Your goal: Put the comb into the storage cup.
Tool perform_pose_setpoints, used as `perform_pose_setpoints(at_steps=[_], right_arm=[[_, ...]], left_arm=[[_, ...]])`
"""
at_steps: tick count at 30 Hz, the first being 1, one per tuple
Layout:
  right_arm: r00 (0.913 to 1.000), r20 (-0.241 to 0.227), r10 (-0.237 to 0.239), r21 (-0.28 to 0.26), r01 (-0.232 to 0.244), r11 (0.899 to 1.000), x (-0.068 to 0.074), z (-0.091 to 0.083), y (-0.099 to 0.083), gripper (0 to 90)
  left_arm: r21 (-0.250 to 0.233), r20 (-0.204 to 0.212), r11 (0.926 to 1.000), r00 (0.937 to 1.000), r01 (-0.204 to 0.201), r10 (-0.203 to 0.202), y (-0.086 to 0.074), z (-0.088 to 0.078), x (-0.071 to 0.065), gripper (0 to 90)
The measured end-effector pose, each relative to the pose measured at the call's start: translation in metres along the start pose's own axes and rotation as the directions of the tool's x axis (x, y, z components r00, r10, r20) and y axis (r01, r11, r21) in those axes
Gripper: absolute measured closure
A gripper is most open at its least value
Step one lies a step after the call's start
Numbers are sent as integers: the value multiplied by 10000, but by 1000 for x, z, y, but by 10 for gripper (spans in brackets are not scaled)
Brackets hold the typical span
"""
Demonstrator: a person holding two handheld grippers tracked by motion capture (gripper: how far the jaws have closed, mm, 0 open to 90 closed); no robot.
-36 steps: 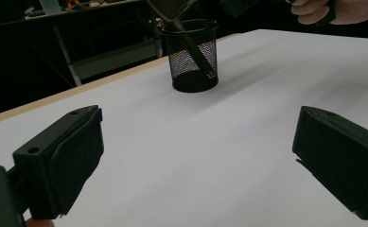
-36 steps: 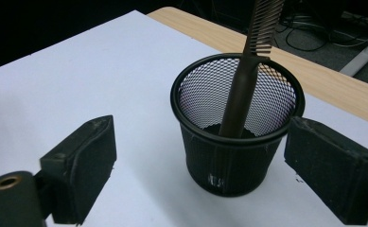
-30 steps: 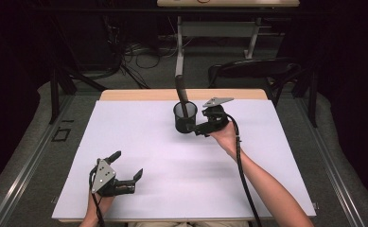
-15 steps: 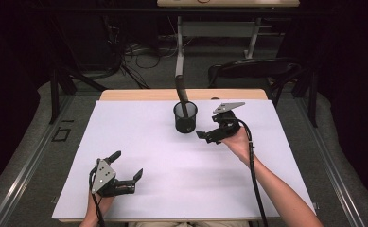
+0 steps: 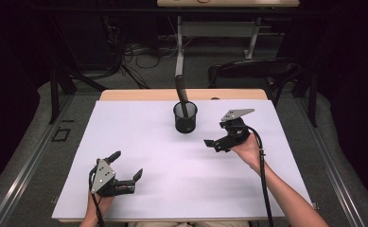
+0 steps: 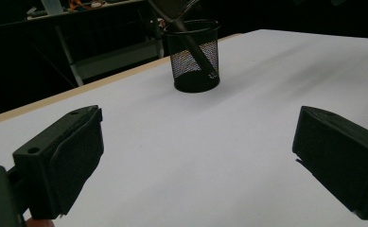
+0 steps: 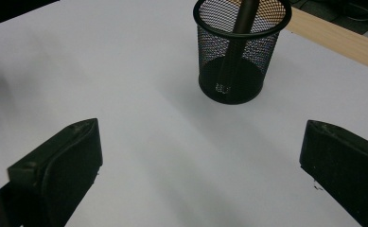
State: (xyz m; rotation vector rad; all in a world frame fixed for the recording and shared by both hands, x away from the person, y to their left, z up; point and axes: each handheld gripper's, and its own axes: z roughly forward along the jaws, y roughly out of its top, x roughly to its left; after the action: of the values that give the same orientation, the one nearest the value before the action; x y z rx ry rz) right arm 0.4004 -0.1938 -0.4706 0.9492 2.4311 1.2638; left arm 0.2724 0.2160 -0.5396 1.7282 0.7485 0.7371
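Right gripper is spread wide, nothing between the jaws; they've just been opening further as it backed away from the mesh pen cup. Cup now sits up and to the left of it in the high view, near but clear of contact. In the right gripper view the cup is dead ahead, slightly right of centre, well beyond the jaw tips.

Long dark tool, a handle of some kind, stands in the cup, axis near upright and leaning toward the far table edge, top end well above the rim. Can't tell what tool it is.

Left gripper also spread and empty, parked near the front edge of the white table sheet, well apart from the cup.

Judgement: right is clearly the nearer hand. Any regrasp goes from the right side, pinching across the handle above the rim.
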Motion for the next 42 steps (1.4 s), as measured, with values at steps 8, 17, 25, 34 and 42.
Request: perform_pose_setpoints(at_steps=[8,17,25,34,42], right_arm=[[9999,74,-85,235,83,9997,4,-10,-13,0],[9998,175,-99,426,91,9991,10,-20,-31,0],[9998,201,-24,532,14,9986,17,-28,-49,0],[9996,275,-80,501,66,9987,25,-34,-63,0],[9988,492,-30,243,18,9997,28,-41,-73,0]], left_arm=[[-13,-18,10000,10000,35,-35,0,-1,0,28],[-16,-26,10000,10000,3,-3,0,-1,0,28],[-13,-37,10000,10000,1,-1,0,-1,0,28],[-20,-43,10000,10000,16,-17,0,-1,-1,28],[-24,-48,10000,10000,18,-18,0,-1,-1,28]])
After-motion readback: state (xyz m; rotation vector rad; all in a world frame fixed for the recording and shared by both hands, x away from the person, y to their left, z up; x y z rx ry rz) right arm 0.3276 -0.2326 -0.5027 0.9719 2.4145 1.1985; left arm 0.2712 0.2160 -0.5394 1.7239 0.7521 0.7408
